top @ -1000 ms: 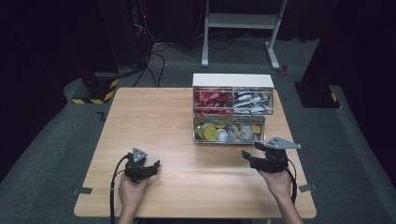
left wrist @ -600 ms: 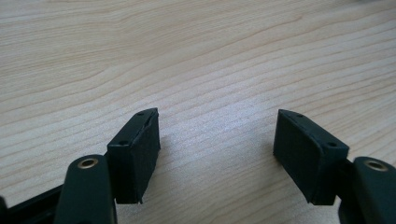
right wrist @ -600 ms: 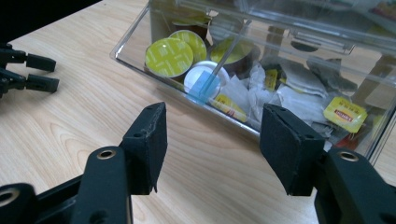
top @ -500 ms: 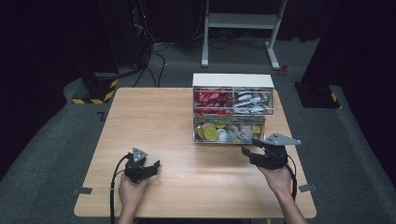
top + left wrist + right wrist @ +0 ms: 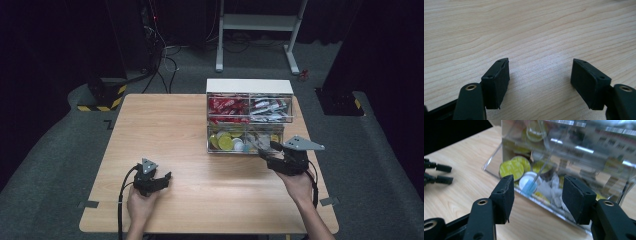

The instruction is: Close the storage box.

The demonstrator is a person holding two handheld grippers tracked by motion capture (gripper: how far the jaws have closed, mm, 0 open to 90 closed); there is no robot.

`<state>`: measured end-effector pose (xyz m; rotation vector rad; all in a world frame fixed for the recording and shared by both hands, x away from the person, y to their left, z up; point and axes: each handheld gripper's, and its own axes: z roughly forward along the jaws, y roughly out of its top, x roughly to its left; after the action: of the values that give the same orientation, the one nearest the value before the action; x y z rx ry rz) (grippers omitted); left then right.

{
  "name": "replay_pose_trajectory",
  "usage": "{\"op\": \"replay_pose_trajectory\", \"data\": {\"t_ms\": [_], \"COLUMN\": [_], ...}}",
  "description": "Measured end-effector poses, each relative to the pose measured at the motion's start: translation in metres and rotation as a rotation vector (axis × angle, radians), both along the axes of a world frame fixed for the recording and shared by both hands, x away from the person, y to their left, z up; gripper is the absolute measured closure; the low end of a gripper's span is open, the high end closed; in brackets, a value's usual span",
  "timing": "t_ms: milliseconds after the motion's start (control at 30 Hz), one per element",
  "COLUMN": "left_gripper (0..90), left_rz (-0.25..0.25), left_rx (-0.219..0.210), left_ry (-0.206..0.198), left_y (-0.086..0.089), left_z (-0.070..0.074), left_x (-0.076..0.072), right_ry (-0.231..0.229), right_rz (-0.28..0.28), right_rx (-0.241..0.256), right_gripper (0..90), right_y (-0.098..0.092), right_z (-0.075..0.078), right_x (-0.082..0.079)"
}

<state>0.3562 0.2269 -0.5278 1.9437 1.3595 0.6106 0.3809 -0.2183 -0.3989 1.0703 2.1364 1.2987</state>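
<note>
A clear drawer unit (image 5: pixel 249 120) with a white top stands on the wooden table (image 5: pixel 165 130). Its upper drawers hold red and silver packets. Its lower drawers (image 5: pixel 564 170) hold yellow-lidded capsules (image 5: pixel 510 168) and white sachets. My right gripper (image 5: pixel 267 154) is open right in front of the lower right drawer, jaws spread toward its clear front (image 5: pixel 537 195), with nothing between them. My left gripper (image 5: pixel 162 179) is open near the table's front left, low over bare wood (image 5: pixel 539 72).
Grey carpet surrounds the table. A white metal frame (image 5: pixel 260 25) stands beyond the table's far edge, with cables and black equipment (image 5: pixel 150 35) at the back left. The left gripper's jaw tips (image 5: pixel 441 173) appear at the left edge of the right gripper view.
My right gripper has moved forward and slightly left, closing in on the lower right drawer front. The left gripper has stayed where it was.
</note>
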Motion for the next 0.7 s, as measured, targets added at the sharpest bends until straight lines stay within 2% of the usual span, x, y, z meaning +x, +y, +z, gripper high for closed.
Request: {"op": "replay_pose_trajectory", "data": {"t_ms": [133, 367, 533, 700], "left_gripper": [31.6, 31.5, 31.5, 31.4], "left_rz": [-0.001, -0.001, -0.001, -0.001], "left_rx": [0.002, 0.001, 0.002, 0.000], "left_ry": [0.000, 0.000, 0.000, 0.000], "left_y": [0.000, 0.000, 0.000, 0.000], "left_z": [0.000, 0.000, 0.000, 0.000], "left_x": [0.000, 0.000, 0.000, 0.000], "right_ry": [-0.019, -0.034, -0.024, -0.030], "right_rz": [-0.004, 0.004, 0.011, 0.014], "right_rx": [0.017, 0.003, -0.004, 0.014], "right_gripper": [43.3, 44.4, 45.2, 44.6], "right_y": [0.001, 0.006, 0.009, 0.010], "right_z": [0.007, 0.013, 0.018, 0.026], "right_x": [0.002, 0.008, 0.013, 0.019]}}
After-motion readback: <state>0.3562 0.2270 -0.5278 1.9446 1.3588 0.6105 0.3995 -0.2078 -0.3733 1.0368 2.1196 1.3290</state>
